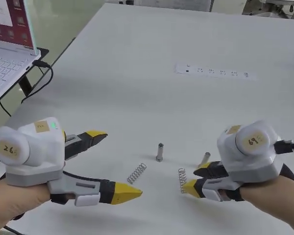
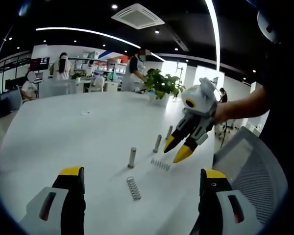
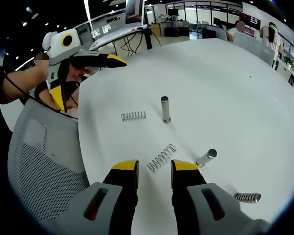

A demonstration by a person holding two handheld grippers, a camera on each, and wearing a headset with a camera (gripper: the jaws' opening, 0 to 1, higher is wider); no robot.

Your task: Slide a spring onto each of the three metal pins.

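White desk [image 1: 137, 58]. Our left claw [image 1: 114, 164] gapes wide, empty. Then a loose spring [image 1: 136, 173] and an upright pin [image 1: 159, 152]. Right claw [image 1: 193, 177], narrowly apart, sits just short of a second spring [image 1: 182, 179]. We fear a skewed pinch flicks it away.

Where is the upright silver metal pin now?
In the head view the upright silver metal pin stands on the white table between the left gripper and right gripper, a coiled steel spring lying just left of it.
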